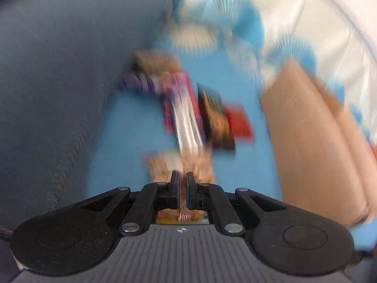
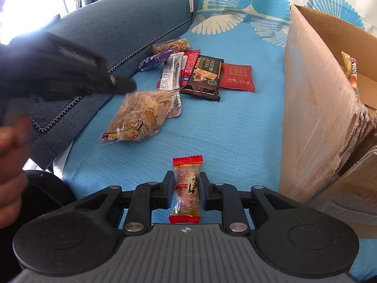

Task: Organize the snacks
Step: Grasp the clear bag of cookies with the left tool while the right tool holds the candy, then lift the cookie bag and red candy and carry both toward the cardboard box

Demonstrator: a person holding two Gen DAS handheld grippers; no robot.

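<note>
Right gripper [image 2: 183,184] pinches a red-ended candy bar [image 2: 186,189] over the blue sheet [image 2: 235,129], left gripper [image 1: 183,184] clamps the cracker bag [image 2: 143,115], several packets remain beyond, one snack [image 2: 351,70] already boxed in the carton [image 2: 313,89].

Matte black tongs [image 2: 187,189], 2 silver pivot screws, ribbed grey housing, bare-skinned hand [image 2: 10,165]

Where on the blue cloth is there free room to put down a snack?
Bare blue cloth lies between the bag of round crackers and the cardboard box, ahead of the right gripper. It is crowded farther back, where the dark packet, red packet and others lie side by side near the blue cushion.
</note>
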